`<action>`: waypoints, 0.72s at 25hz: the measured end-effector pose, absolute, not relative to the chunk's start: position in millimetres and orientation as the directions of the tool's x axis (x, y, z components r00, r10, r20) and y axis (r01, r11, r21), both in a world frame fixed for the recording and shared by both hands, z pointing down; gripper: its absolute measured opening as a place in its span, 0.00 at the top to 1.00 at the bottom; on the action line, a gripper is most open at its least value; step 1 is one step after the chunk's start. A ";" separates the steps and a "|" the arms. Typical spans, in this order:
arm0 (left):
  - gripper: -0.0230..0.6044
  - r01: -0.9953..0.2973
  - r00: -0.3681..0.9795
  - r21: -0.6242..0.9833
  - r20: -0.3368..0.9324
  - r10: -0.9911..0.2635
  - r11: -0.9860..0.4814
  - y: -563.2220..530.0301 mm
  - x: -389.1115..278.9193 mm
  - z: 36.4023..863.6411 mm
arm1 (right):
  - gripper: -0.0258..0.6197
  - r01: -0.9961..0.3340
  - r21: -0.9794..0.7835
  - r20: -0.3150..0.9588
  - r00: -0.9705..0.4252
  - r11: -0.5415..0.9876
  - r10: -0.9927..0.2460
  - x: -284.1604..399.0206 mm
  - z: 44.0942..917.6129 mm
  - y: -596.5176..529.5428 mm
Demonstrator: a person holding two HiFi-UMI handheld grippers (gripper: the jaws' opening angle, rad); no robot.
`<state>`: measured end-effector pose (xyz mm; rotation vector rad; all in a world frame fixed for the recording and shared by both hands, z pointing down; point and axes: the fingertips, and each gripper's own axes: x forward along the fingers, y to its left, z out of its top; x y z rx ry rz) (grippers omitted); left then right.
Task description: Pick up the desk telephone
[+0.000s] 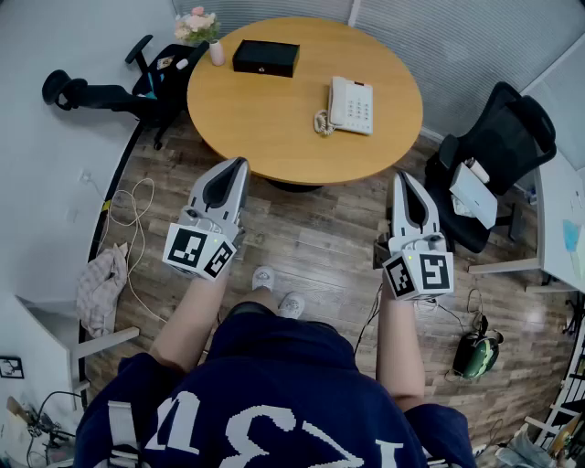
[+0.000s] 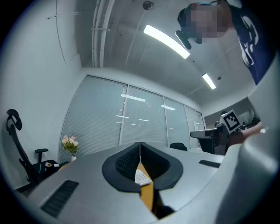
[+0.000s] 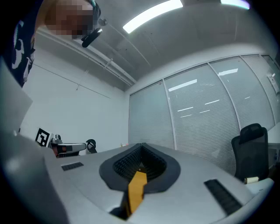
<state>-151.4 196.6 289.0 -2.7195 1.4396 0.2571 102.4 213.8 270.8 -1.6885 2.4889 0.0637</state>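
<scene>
The white desk telephone (image 1: 352, 105) lies on the right half of the round wooden tabletop (image 1: 265, 123), its handset in the cradle on the left side and the coiled cord bunched beside it. Nothing touches it. A flat black box (image 1: 265, 58) sits farther back, well apart from it, and a small vase of pink flowers (image 1: 203, 27) stands at the far left rim.

From above, the left claw (image 1: 239, 163) and the right claw (image 1: 402, 175) hang near the tabletop's near edge, both pressed together and empty. The left gripper view confirms its jaws closed in a thin line; through the gap under them shows a sliver of the telephone's keypad on orange wood, which the right gripper view lacks, showing only a strip of tabletop there. The right gripper view does catch the black office chair (image 3: 251, 148) at the right and the left claw's marker cube.

The only writing is the large white figures on the person's dark blue shirt (image 1: 274, 402); upside down, they look like 123, though I can't be sure.
</scene>
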 end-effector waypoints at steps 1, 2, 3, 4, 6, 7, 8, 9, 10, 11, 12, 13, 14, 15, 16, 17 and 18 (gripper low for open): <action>0.93 -0.825 0.552 0.027 -0.179 -0.814 -0.565 196.4 -150.8 286.3 | 0.92 -0.927 -0.039 -0.134 -0.365 0.373 -0.921 100.7 270.4 214.1; 0.93 -0.825 0.551 0.024 -0.185 -0.814 -0.564 196.2 -150.6 283.8 | 0.92 -0.927 -0.039 -0.134 -0.365 0.373 -0.921 99.2 270.0 214.4; 0.93 -0.827 0.548 0.022 -0.191 -0.814 -0.562 195.9 -151.0 281.8 | 0.92 -0.927 -0.039 -0.134 -0.364 0.372 -0.922 98.4 269.6 214.9; 0.93 -0.831 0.542 0.020 -0.194 -0.817 -0.556 195.1 -152.0 280.5 | 0.92 -0.928 -0.040 -0.135 -0.361 0.370 -0.923 98.6 269.2 215.3; 0.93 -0.841 0.529 0.015 -0.194 -0.826 -0.541 192.9 -154.0 278.8 | 0.92 -0.933 -0.047 -0.138 -0.349 0.358 -0.927 102.1 268.5 216.2; 0.93 -0.845 0.523 0.010 -0.194 -0.830 -0.535 191.7 -154.9 277.8 | 0.92 -0.935 -0.050 -0.139 -0.341 0.351 -0.930 104.4 268.1 216.4; 0.93 -0.848 0.520 0.005 -0.193 -0.832 -0.530 190.7 -155.6 276.5 | 0.92 -0.937 -0.052 -0.138 -0.336 0.346 -0.932 106.1 267.5 216.4; 0.93 -0.850 0.517 0.000 -0.192 -0.834 -0.526 189.6 -156.4 275.3 | 0.92 -0.937 -0.052 -0.137 -0.335 0.344 -0.932 107.2 266.9 216.1; 0.93 -0.853 0.513 -0.004 -0.191 -0.837 -0.522 188.6 -157.3 274.3 | 0.92 -0.938 -0.051 -0.136 -0.334 0.344 -0.933 108.0 266.3 215.9; 0.93 -0.856 0.509 -0.006 -0.189 -0.840 -0.517 187.7 -158.4 273.8 | 0.92 -0.938 -0.050 -0.136 -0.334 0.344 -0.933 108.6 265.9 215.5; 0.93 -0.859 0.503 -0.006 -0.188 -0.843 -0.512 186.7 -159.7 273.6 | 0.92 -0.937 -0.051 -0.137 -0.335 0.344 -0.932 109.0 265.5 215.2; 0.93 -0.862 0.499 -0.007 -0.187 -0.846 -0.507 185.8 -160.7 273.6 | 0.92 -0.937 -0.053 -0.141 -0.336 0.346 -0.931 109.3 264.8 214.8; 0.93 -0.864 0.496 -0.011 -0.186 -0.848 -0.503 184.9 -161.3 273.6 | 0.92 -0.936 -0.056 -0.149 -0.337 0.348 -0.930 109.6 263.9 214.3; 0.93 -0.865 0.495 -0.016 -0.185 -0.849 -0.501 183.7 -161.5 273.9 | 0.92 -0.935 -0.063 -0.158 -0.337 0.350 -0.928 109.9 263.0 213.4; 0.93 -0.866 0.495 -0.021 -0.183 -0.849 -0.500 181.8 -161.8 274.3 | 0.92 -0.934 -0.071 -0.167 -0.336 0.351 -0.927 110.1 262.7 211.8; 0.93 -0.866 0.494 -0.023 -0.182 -0.850 -0.499 179.3 -162.4 275.0 | 0.91 -0.932 -0.077 -0.172 -0.337 0.354 -0.926 110.3 263.1 209.3; 0.93 -0.868 0.492 -0.021 -0.180 -0.852 -0.497 176.1 -163.2 275.9 | 0.91 -0.932 -0.079 -0.173 -0.338 0.355 -0.925 110.5 264.2 206.1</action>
